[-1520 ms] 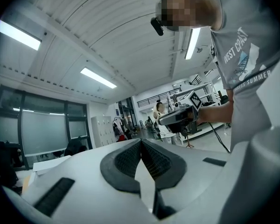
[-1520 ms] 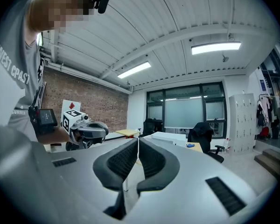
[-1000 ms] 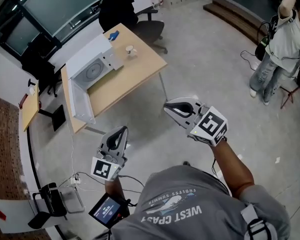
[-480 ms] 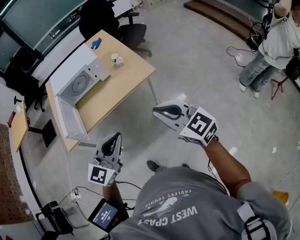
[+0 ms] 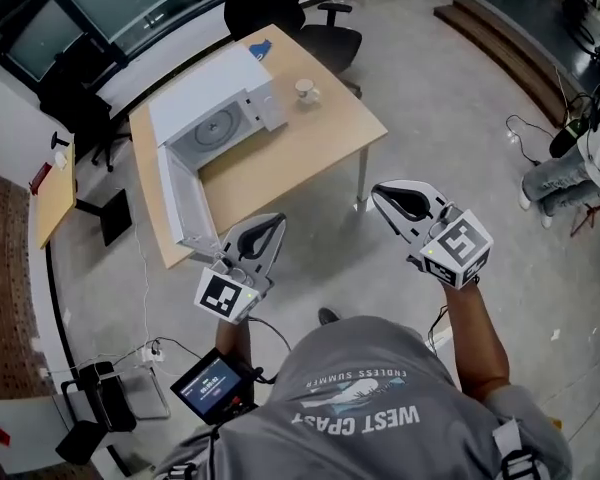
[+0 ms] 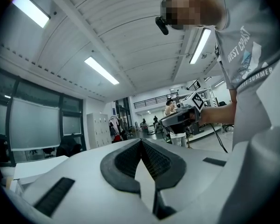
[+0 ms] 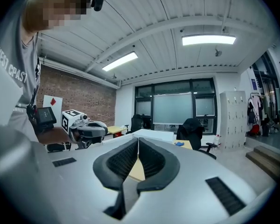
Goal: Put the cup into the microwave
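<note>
In the head view a small white cup (image 5: 305, 90) stands on the wooden table (image 5: 310, 153), to the right of the white microwave (image 5: 215, 108), whose door (image 5: 183, 203) hangs wide open. My left gripper (image 5: 277, 223) is held over the floor just short of the table's near edge, shut and empty. Further right, my right gripper (image 5: 380, 190) is also shut with nothing in it. The left gripper view shows closed pads (image 6: 141, 141) and the right gripper (image 6: 179, 118) beyond them. The right gripper view shows touching pads (image 7: 138, 141), the left gripper (image 7: 86, 130) and the microwave (image 7: 154, 134).
A black office chair (image 5: 330, 38) stands behind the table and a blue object (image 5: 261, 48) lies at its far edge. A small yellow desk (image 5: 55, 208) is at the left. A screen device (image 5: 212, 416) and cables lie on the floor. A person (image 5: 580, 158) stands at the right.
The person has walked towards the table, so both grippers are now much nearer its front edge. Both stay shut and empty. The cup and microwave have not moved on the table.
</note>
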Available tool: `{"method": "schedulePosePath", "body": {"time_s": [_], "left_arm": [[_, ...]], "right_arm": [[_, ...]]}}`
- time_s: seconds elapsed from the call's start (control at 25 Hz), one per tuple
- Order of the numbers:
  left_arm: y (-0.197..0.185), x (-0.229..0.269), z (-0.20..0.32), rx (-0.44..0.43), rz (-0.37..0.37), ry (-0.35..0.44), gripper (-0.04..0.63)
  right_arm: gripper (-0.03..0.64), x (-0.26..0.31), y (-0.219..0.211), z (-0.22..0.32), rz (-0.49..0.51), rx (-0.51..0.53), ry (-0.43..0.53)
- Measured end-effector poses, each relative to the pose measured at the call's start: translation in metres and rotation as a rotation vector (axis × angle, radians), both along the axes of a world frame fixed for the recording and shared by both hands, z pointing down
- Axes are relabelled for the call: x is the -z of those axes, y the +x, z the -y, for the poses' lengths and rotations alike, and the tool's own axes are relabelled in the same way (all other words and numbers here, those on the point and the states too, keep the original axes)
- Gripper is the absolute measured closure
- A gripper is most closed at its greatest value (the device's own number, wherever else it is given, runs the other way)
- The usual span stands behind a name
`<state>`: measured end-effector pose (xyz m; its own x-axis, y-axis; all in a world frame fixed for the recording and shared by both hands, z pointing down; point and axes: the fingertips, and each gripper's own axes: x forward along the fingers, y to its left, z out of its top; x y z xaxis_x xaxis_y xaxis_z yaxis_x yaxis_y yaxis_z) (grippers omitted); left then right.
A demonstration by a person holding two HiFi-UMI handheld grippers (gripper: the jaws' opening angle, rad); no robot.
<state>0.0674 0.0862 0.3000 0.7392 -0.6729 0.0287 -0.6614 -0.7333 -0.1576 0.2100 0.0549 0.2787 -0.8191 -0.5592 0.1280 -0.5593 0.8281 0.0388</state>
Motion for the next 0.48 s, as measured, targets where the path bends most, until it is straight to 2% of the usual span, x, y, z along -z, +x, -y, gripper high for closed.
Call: {"method": "schedulePosePath", "body": {"time_s": [0.28,0.48], "left_arm": [[-0.052,-0.003,0.027,-0.014,-0.016,0.003,0.574],[-0.073,-0.007,0.042,-0.019,-0.028,-0.002,0.574]], "right_arm": [[0.597,-0.002,-0.055,0.022,-0.016,-0.009,0.004],[0.597,-0.02,-0.073,0.044,-0.003,-0.029,-0.039]]}}
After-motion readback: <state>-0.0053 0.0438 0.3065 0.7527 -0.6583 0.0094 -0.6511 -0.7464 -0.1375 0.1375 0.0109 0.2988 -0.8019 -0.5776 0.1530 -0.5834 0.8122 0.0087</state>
